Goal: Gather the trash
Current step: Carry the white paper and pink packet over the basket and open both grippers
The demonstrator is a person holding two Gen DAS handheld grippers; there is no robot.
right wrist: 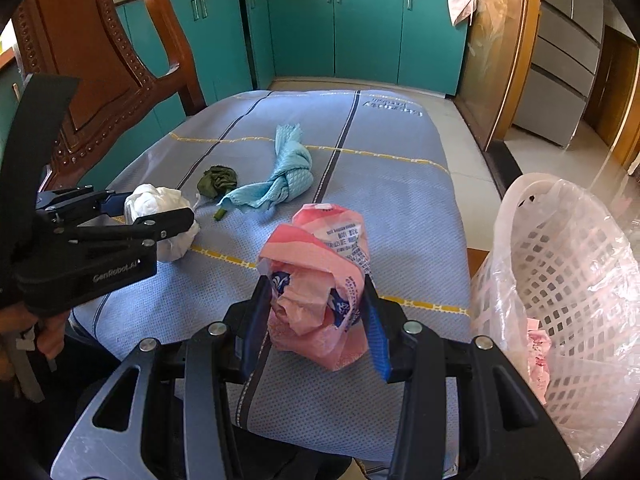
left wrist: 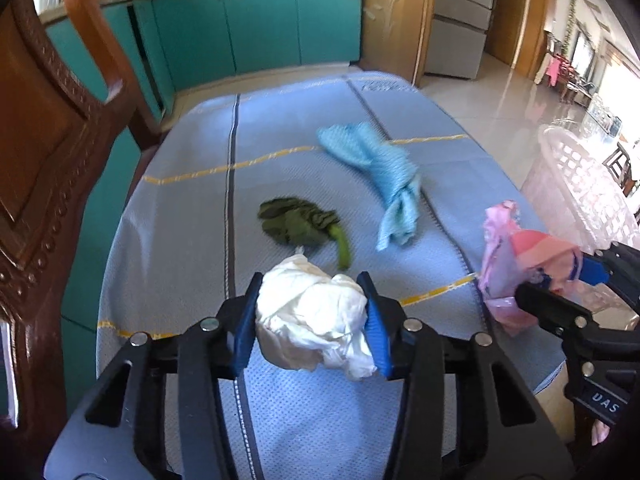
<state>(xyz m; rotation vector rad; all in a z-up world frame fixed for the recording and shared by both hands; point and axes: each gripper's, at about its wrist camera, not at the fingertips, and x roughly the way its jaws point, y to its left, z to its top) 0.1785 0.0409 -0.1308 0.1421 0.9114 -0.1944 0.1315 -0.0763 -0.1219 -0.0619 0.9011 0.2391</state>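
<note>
Kitchen with teal cabinets; in front, a table under a blue-grey cloth with yellow and dark stripes.

Left gripper clamped on a crumpled white paper wad, blue pads pressing both its sides, low over the near part of the cloth.

Right gripper pinching a scrunched pink wrapper with printed text, held near the table's right edge.

Just beside that edge, a white lattice bin lined with a clear bag, some pink scrap already inside.

Left lying mid-table: a dark green scrap, and beside it, touching or nearly so, a twisted light-blue rag.

Carved wooden chair at the table's left. Part of a hand visible under the left gripper in the right wrist view.
</note>
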